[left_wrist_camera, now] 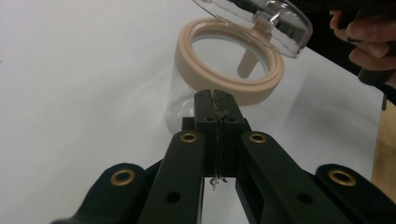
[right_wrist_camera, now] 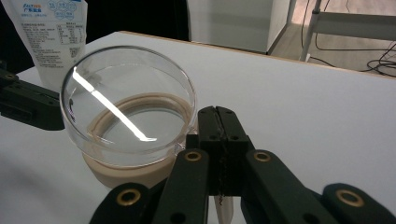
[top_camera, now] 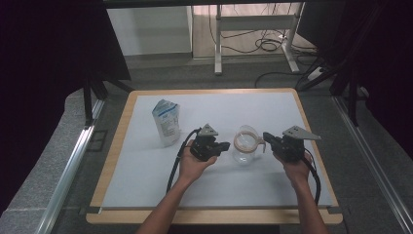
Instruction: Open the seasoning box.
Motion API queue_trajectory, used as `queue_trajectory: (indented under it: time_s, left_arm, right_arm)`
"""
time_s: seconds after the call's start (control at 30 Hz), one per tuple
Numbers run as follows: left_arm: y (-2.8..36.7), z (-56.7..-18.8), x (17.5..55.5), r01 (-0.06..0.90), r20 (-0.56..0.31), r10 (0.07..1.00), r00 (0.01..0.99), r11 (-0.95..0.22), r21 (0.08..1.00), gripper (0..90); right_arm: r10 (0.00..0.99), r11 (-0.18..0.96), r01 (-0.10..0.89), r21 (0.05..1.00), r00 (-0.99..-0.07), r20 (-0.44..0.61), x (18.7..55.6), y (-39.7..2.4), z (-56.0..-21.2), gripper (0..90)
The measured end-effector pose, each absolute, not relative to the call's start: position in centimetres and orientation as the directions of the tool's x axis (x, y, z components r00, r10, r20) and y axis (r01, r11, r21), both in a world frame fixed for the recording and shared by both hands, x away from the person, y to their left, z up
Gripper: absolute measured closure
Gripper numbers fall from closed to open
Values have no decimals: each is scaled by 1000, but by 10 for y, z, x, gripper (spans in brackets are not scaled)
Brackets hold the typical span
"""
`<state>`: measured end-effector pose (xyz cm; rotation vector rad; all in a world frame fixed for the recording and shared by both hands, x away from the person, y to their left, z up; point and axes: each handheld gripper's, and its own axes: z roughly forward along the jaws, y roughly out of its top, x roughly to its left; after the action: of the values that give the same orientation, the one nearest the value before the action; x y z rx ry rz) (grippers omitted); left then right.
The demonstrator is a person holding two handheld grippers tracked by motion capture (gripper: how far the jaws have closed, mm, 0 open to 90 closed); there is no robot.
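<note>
High view: clear jar (top_camera: 244, 146) w/ tan rim ring stands upright near centre of white table (top_camera: 146, 185), between the two grippers. Its clear hinged lid (right_wrist_camera: 126, 105) is swung open, tilted up over the mouth on the side toward the right gripper. Jar interior looks empty; nothing seen inside thru the wall.

Handling (judgement): rigid, smooth, prob. glass or hard plastic, so slippery under the pads and breakable if tipped or knocked; fairly light when empty. Lid pivots freely, so pushing it shifts the jar unless the body is braced. Best hold: across the tan ring or the tab at the hinge side, not the bare curved wall.

Left gripper (left_wrist_camera: 217, 100): jaws closed together, nothing between them, tips just at the ring's near edge; contact can't be told. Right gripper (right_wrist_camera: 217, 116): jaws likewise closed, empty, tips beside the lid at the hinge side; a pale tab (right_wrist_camera: 224, 212) shows below them.

Farther out: white-and-blue pouch (top_camera: 166, 122) stands upright, well apart to the jar's left, behind the left gripper; top appears sealed, contents not visible.
</note>
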<state>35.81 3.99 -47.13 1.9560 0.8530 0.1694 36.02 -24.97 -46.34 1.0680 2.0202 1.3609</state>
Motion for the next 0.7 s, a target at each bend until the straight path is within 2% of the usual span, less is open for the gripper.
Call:
queue_trajectory:
  time_s: [0.3, 0.7]
  left_arm:
    - [20, -456, 360, 453, -179, 612, 771, -327, 829, 900]
    - [20, -461, 360, 457, -164, 621, 767, -349, 818, 900]
  right_arm:
    - [811, 202, 333, 921, -584, 34, 360, -250, -463, 898]
    - [809, 189, 339, 922, -586, 50, 360, -252, -463, 899]
